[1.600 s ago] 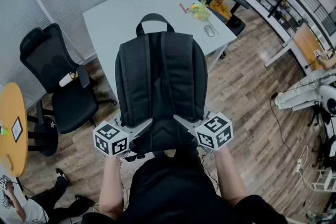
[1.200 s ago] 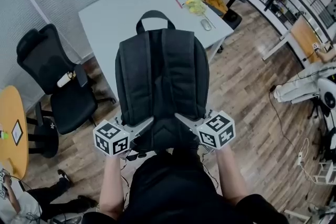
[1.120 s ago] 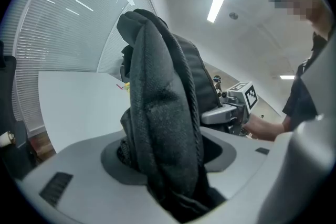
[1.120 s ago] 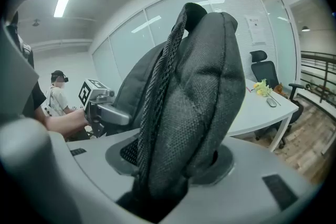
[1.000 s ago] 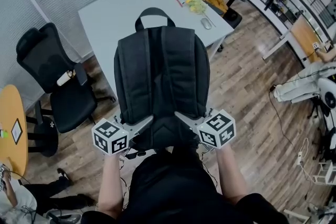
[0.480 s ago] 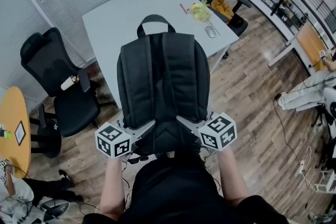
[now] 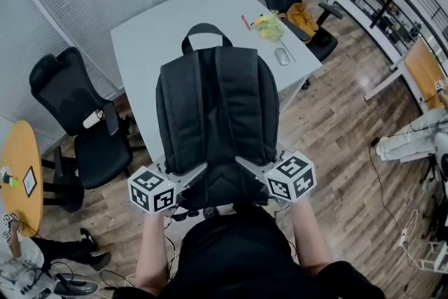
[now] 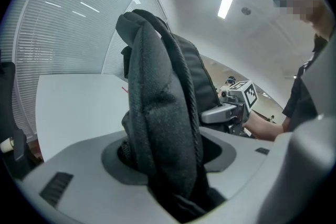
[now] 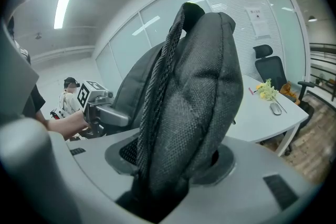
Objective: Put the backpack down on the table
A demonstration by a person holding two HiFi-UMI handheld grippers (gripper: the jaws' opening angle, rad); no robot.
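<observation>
Clamping padded black woven backpack (image 7: 217, 115), 2 hand-held grippers (image 7: 198, 169) (image 7: 243, 162), near smooth white table (image 7: 150, 38)

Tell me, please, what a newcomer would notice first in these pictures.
A black backpack fills the middle of the head view, held aloft with the left claw and right claw clamped on its near end. Beyond it stands a white table, yellow flowers at its right corner.

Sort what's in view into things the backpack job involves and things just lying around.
Job: backpack, held up by the left gripper and right gripper, both clamped on it; white table ahead.

Lying about: mouse, red pen and yellow bunch on that table; black office chair; round wooden table.
</observation>
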